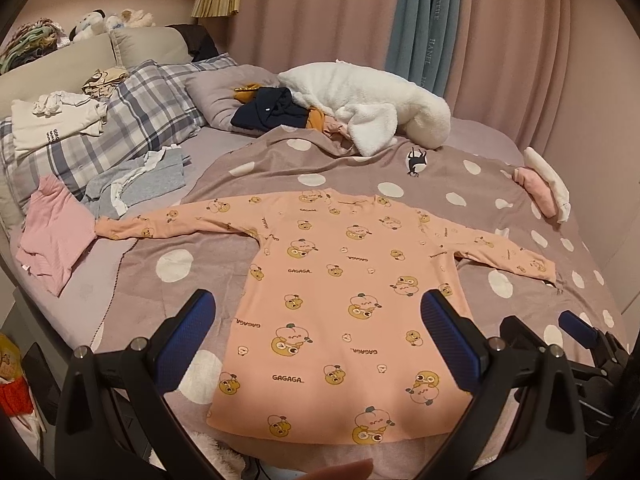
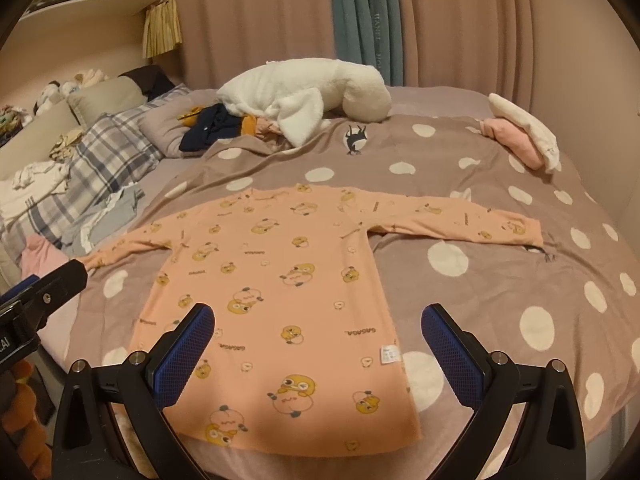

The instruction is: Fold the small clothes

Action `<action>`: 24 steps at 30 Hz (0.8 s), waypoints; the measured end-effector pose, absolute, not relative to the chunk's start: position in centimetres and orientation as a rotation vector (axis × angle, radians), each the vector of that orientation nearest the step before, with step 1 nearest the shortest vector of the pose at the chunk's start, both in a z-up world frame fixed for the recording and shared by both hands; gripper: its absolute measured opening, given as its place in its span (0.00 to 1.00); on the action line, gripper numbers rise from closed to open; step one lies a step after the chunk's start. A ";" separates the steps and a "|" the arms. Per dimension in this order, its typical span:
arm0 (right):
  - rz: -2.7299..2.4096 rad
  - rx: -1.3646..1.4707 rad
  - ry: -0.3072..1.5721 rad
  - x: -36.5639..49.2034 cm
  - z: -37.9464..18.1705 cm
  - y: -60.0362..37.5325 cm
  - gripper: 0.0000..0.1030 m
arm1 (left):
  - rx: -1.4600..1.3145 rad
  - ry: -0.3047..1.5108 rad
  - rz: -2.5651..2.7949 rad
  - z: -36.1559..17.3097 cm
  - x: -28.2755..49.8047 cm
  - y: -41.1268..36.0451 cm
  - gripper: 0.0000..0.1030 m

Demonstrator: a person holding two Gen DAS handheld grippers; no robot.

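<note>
A small peach long-sleeved shirt [image 1: 340,296] printed with cartoon ducks lies flat on the dotted blanket, hem toward me, both sleeves spread out sideways. In the right wrist view the same shirt [image 2: 280,280] shows a white label near its right hem. My left gripper [image 1: 320,312] hovers open above the lower part of the shirt, holding nothing. My right gripper [image 2: 318,326] is open too, over the shirt's hem area. The right gripper's blue pad [image 1: 576,328] shows at the right edge of the left wrist view. The left gripper's black body [image 2: 40,300] shows at the left edge of the right wrist view.
A mauve blanket with white dots [image 1: 500,208] covers the bed. A white fleece garment [image 1: 372,112] and dark clothes [image 1: 272,112] are heaped at the far side. Pink [image 1: 52,240] and grey [image 1: 136,180] garments lie left by plaid pillows [image 1: 132,112]. Folded pink and white pieces [image 2: 524,136] sit far right.
</note>
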State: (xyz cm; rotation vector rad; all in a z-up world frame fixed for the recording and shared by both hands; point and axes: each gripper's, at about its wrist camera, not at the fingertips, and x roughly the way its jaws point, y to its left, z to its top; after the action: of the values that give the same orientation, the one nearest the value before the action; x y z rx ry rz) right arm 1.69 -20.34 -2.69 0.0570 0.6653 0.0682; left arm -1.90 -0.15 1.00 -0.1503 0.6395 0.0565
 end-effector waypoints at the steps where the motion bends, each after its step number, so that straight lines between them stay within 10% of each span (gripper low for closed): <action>1: 0.067 0.058 0.666 1.7 -2.7 -20.4 1.00 | -0.149 0.640 0.064 1.0 -1.9 -0.1 1.00; 24: 0.084 0.086 0.662 1.3 -2.7 -20.6 1.00 | -0.112 0.696 0.120 -0.5 -1.2 0.5 1.00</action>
State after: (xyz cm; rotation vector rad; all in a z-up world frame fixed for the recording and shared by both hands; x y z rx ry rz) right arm 1.30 -20.62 -2.68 0.0859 0.6623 0.0842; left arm -1.24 0.54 -0.45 -0.1122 0.6961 0.1204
